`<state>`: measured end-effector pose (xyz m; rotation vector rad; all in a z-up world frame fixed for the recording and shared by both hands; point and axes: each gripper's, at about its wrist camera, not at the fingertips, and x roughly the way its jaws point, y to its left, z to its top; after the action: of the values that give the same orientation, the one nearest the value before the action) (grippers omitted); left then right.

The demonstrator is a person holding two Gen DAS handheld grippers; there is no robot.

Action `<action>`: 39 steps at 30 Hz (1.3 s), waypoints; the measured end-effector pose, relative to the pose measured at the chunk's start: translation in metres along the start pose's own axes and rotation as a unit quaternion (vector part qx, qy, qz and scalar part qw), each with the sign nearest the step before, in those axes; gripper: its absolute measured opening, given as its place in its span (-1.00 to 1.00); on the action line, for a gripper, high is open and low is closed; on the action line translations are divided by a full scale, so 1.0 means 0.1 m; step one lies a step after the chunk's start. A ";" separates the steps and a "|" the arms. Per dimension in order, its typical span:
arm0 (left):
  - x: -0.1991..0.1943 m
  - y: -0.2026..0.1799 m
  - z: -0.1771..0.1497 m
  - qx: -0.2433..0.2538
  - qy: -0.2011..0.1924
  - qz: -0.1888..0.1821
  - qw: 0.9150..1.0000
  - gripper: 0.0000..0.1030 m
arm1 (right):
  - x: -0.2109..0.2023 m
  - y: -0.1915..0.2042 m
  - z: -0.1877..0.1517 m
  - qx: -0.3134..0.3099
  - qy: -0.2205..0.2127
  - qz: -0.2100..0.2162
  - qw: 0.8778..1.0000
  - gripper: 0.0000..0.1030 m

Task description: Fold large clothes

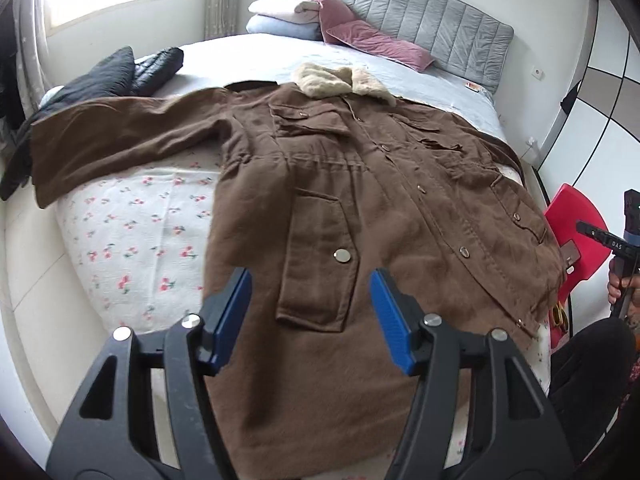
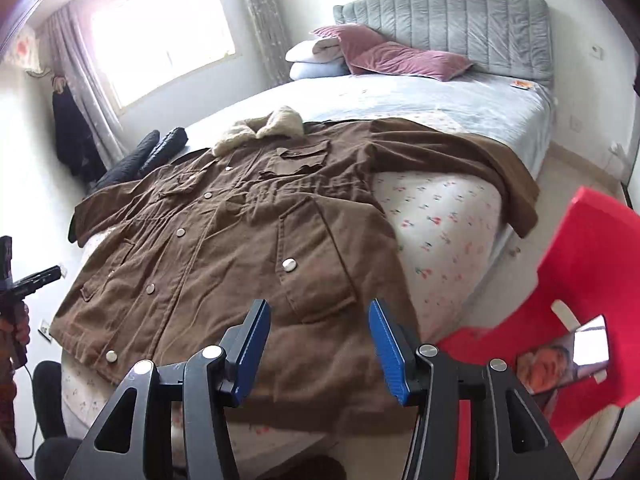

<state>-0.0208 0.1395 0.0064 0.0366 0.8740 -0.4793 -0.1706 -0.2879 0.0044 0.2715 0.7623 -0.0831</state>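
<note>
Brown coat spread flat on the bed, both grippers hovering at its hem.

The brown coat (image 1: pixel 360 184) lies front-up across the foot end of the bed (image 1: pixel 132 232), fleece collar (image 1: pixel 340 80) toward the headboard (image 1: pixel 420 12), one sleeve reaching each side edge. The left gripper (image 1: pixel 310 316) and right gripper (image 2: pixel 318 344) both have jaws wide apart, holding nothing. A red chair (image 2: pixel 580 280) stands beside the bed's corner.

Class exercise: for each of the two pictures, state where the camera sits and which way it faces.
Left wrist: on the left gripper, jaws open, facing up the bed over the brown coat; the right gripper shows at the edge.
Right wrist: on that right gripper, open, near the red chair.
Shared: coat, fleece collar, headboard.
</note>
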 end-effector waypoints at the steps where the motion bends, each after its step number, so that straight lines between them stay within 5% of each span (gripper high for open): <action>1: 0.17 -0.01 -0.02 -0.004 0.017 -0.010 1.000 0.22 | 0.17 0.04 0.03 0.001 0.009 0.002 1.000 0.03; 4: 0.54 -0.02 -0.26 -0.008 0.081 0.007 0.997 0.22 | 0.66 0.02 -0.12 0.026 0.076 0.007 0.997 0.03; 6: 0.49 -0.06 -0.45 0.021 0.080 0.026 0.996 0.23 | 0.85 -0.03 -0.37 0.026 0.125 -0.009 0.992 0.04; 11: 0.06 -0.07 -0.50 0.022 0.147 0.002 0.989 0.23 | 0.53 -0.23 -0.48 0.058 0.148 0.030 0.987 0.06; 13: -0.15 -0.10 -0.44 0.028 0.148 -0.002 0.989 0.23 | 0.31 -0.24 -0.34 0.049 0.138 0.016 0.989 0.07; 16: -0.41 -0.20 -0.23 0.049 0.106 0.008 0.993 0.60 | 0.07 -0.19 0.03 0.049 0.109 0.031 0.992 0.25; 19: -0.45 -0.38 0.12 0.079 0.073 0.006 0.994 0.64 | 0.09 -0.14 0.50 0.061 0.100 0.050 0.992 0.35; 25: 0.18 -0.81 0.90 0.133 0.051 0.021 0.990 0.84 | 0.88 -0.27 1.35 0.101 0.120 0.060 0.986 0.35; 30: 1.02 -0.97 1.31 0.111 0.062 -0.017 0.992 0.84 | 1.88 -0.54 1.57 0.152 0.153 0.042 0.976 0.34; 33: 1.50 -0.96 1.37 0.086 0.064 -0.036 0.994 0.84 | 2.35 -0.65 1.58 0.172 0.171 0.047 0.969 0.23; 36: 1.94 -0.94 1.26 0.067 0.075 -0.047 0.994 0.84 | 2.56 -0.67 1.54 0.150 0.162 0.032 0.975 -0.49; 39: 2.18 -0.90 1.01 0.064 0.074 -0.050 0.994 0.84 | 2.49 -1.07 1.46 0.235 0.118 0.039 0.964 -0.65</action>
<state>0.1330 -0.0485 -0.0759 0.1483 0.9919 -0.6314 0.0881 -0.4251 -0.0898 0.7734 0.9639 -0.1597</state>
